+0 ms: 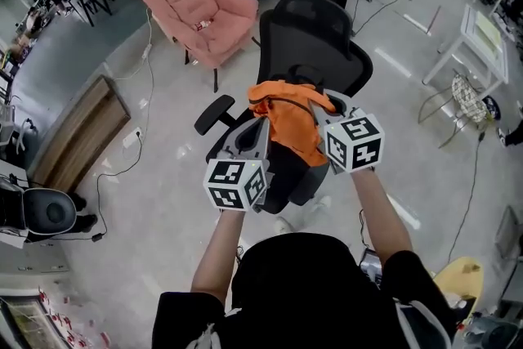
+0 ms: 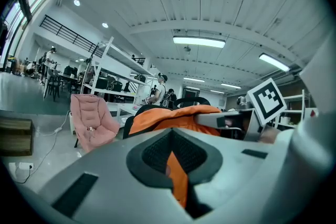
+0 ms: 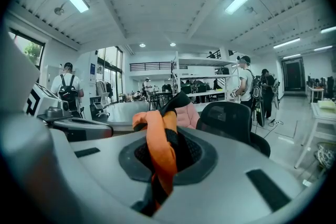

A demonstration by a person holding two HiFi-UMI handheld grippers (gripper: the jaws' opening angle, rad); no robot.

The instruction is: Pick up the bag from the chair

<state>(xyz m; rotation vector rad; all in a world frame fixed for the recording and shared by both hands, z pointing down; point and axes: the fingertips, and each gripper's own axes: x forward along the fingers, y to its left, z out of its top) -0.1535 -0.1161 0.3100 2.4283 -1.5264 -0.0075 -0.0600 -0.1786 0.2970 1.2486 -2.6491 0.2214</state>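
Over on the left, a pink chair [image 1: 200, 8] sits on the pale floor, well apart from me. Next, my left gripper [image 1: 257, 127]: in its own view the jaws [image 2: 176, 165] are pressed together on a strip of orange fabric that runs down through the slot, so I've got a firm pinch on the bag's left side. And in the middle is the bag [image 1: 294, 123] itself, orange with black trim, bunched up and hanging between my two grippers over the seat of the black office chair [image 1: 315, 37]. I can't tell if its bottom edge touches the seat. The chair's mesh back stands just behind it. Now my right gripper [image 1: 325, 117]: its jaws [image 3: 163, 165] are closed tight on a twisted orange-and-black strap that sticks up out of them. Out on the right, a white desk [image 1: 478, 37] stands well clear of us.
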